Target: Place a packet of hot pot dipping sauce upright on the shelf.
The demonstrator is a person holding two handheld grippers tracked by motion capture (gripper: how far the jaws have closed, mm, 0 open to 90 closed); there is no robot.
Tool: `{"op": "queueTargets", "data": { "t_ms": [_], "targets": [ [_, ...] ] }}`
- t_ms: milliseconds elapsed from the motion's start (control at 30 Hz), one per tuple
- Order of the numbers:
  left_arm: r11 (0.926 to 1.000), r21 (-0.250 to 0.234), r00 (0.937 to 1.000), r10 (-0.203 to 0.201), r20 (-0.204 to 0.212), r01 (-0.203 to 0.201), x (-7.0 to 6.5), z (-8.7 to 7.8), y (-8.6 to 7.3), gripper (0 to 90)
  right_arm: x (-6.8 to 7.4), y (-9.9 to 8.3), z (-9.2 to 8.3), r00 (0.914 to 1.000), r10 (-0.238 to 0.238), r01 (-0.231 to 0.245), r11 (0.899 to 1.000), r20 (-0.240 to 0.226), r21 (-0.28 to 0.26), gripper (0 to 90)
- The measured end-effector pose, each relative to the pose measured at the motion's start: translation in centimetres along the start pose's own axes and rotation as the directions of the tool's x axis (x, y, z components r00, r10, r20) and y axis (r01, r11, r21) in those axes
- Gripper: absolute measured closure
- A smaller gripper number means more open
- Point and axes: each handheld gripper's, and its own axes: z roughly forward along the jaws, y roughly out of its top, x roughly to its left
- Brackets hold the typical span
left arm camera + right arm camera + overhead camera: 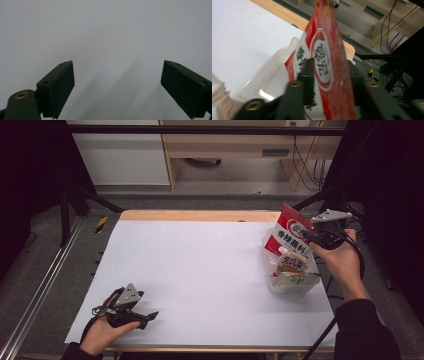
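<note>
A person sits at a white surface holding a tool in each hand. At about three o'clock, near the right edge, stands a clear plastic tub with food packets inside. The right tool is pressed onto a red and white sauce packet, pinching its upper part; in the right gripper view the packet stands upright between the two black jaws, its lower end down in the tub. At about seven o'clock the left tool rests low over the bare surface, jaws spread and holding nothing. The step in hand seems to be moving the packet in or out of the tub; which way cannot be told. The next move calls for a steady vertical path that clears the tub's rim.
</note>
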Motion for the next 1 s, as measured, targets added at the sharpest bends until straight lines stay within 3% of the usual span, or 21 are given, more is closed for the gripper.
{"op": "queueTargets", "data": {
  "t_ms": [133,200,300,367,467,633,767,1000],
  "targets": [
    [1.0000,0.006,0.9999,0.005,-0.011,-0.005,0.1,0.0,0.0,11.6,0.4,-0.1,-1.4,0.9994,0.020,-0.019,0.999,0.029,-0.042,38.8],
    [0.9999,0.009,0.9998,0.007,-0.017,-0.007,0.1,0.0,0.0,11.6,0.9,0.1,-2.4,0.9974,0.027,-0.022,0.997,0.067,-0.068,27.8],
    [1.0000,0.008,0.9998,0.005,-0.020,-0.005,0.1,0.0,0.0,11.6,2.1,0.7,-4.0,0.9958,0.024,-0.012,0.991,0.088,-0.133,21.5],
    [0.9999,0.011,0.9997,0.008,-0.022,-0.008,0.1,0.0,0.0,11.7,2.9,1.0,-4.7,0.9965,0.032,-0.019,0.987,0.078,-0.161,19.5],
    [0.9999,0.012,0.9994,0.012,-0.031,-0.012,0.1,0.0,0.0,11.6,5.2,1.4,-5.7,0.9990,0.021,-0.013,0.981,0.040,-0.195,17.7],
    [0.9999,0.010,0.9990,0.008,-0.043,-0.008,0.2,-0.1,-0.1,11.4,10.7,1.1,-6.0,0.9985,-0.023,0.012,0.976,-0.049,-0.216,16.0],
    [1.0000,0.006,0.9985,0.006,-0.055,-0.006,0.3,-0.3,-0.1,11.1,15.1,-0.1,-5.4,0.9904,-0.039,0.008,0.974,-0.132,-0.227,15.2],
    [1.0000,0.004,0.9981,0.003,-0.061,-0.003,0.4,-0.4,-0.2,10.2,21.0,-3.0,-2.7,0.9676,-0.022,-0.020,0.987,-0.252,-0.161,13.1]
  ]
}}
